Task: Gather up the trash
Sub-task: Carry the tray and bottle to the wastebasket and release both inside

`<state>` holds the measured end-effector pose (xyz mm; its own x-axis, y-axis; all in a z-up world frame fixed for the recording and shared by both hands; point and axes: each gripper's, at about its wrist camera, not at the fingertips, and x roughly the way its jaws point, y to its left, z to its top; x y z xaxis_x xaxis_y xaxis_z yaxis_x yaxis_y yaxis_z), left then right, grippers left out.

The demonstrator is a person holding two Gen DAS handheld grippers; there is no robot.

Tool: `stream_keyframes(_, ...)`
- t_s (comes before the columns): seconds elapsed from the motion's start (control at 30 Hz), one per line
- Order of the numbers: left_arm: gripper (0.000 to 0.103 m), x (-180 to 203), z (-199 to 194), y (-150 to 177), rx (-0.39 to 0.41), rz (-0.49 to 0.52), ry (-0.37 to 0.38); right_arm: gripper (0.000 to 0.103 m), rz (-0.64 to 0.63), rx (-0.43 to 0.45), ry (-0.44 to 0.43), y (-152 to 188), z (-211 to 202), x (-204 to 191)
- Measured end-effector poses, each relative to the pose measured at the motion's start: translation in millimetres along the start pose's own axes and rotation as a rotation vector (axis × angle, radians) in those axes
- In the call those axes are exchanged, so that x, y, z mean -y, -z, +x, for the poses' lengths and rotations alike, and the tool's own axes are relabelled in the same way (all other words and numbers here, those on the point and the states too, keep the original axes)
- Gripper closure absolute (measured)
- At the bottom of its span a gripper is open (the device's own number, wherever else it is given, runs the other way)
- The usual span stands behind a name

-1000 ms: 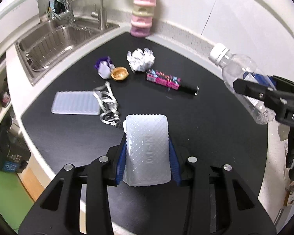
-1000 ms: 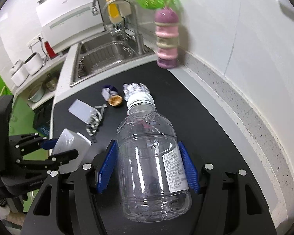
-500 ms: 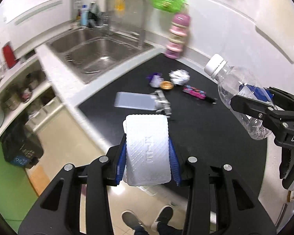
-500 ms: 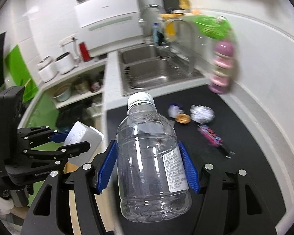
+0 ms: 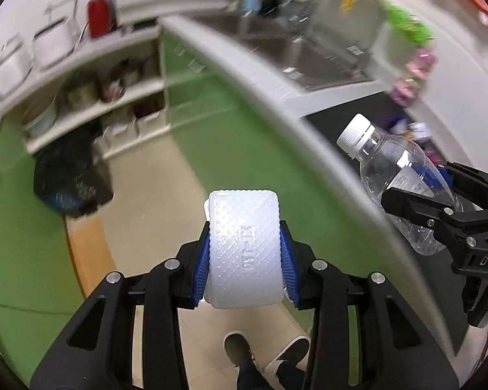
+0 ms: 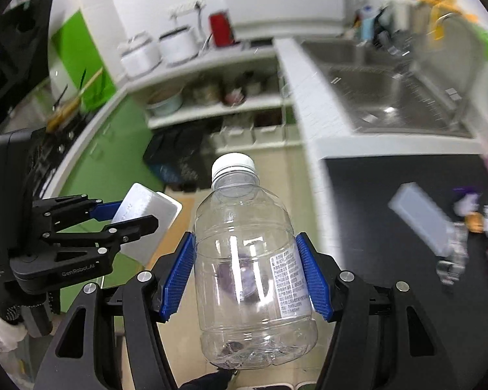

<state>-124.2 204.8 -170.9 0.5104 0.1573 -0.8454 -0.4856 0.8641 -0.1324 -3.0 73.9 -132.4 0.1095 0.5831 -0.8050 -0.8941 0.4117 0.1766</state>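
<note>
A clear bottle (image 6: 253, 279) with a white cap (image 6: 233, 165) stands upright, pinched between the blue pads of the right gripper (image 6: 247, 276); its white label carries small print too fine to read. Beside it, the left gripper (image 5: 245, 253) clamps a white textured box (image 5: 244, 247) with raised lettering I cannot make out. Both are held over the tan floor (image 5: 140, 175), off the counter. The right view alone shows "GenRoboLAI" on the left gripper's body, plus blurred trash left on the black counter (image 6: 390, 195). The left view alone shows shoes (image 5: 263, 351) below and "DAS" on the right gripper.
</note>
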Motion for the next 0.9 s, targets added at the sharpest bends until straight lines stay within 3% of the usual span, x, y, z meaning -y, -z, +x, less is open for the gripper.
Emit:
stream_keyframes(0.2, 0.064, -68.9, 109.2, 43.8, -0.106, -0.091, -0.005, 0.042, -0.009, -0.113, -0.030, 15.3, 122.5, -12.0)
stream_keyframes(0.4, 0.063, -107.4, 227.7, 89.8, -0.189, -0.145, -0.001, 0.042, -0.017, -0.175, -0.021, 57.7, 225.8, -3.8)
stream_keyframes(0.5, 0.056, -123.7, 284.9, 113.0, -0.209, -0.161, 0.006, 0.042, -0.001, -0.202, -0.012, 77.6, 263.0, 7.0)
stream_keyframes(0.53, 0.049, -127.7, 295.8, 117.4, -0.210, -0.168, 0.011, 0.042, 0.013, -0.212, -0.014, 84.8, 276.9, 11.1)
stream_keyframes(0.57, 0.033, -132.4, 308.0, 122.5, -0.210, -0.176, 0.012, 0.042, 0.018, -0.216, -0.012, 87.3, 284.0, 15.0)
stream_keyframes(0.67, 0.012, -143.6, 332.7, 133.0, -0.208, -0.198, 0.019, 0.042, 0.028, -0.239, -0.002, 98.2, 313.2, 20.8)
stream_keyframes(0.77, 0.003, -150.9, 342.9, 139.1, -0.219, -0.203, 0.017, 0.042, 0.026, -0.263, 0.002, 104.5, 334.5, 21.7)
stream_keyframes(0.9, 0.003, -166.3, 332.5, 141.4, -0.210, -0.221, 0.001, 0.042, 0.000, -0.295, -0.018, 106.8, 355.5, 12.2)
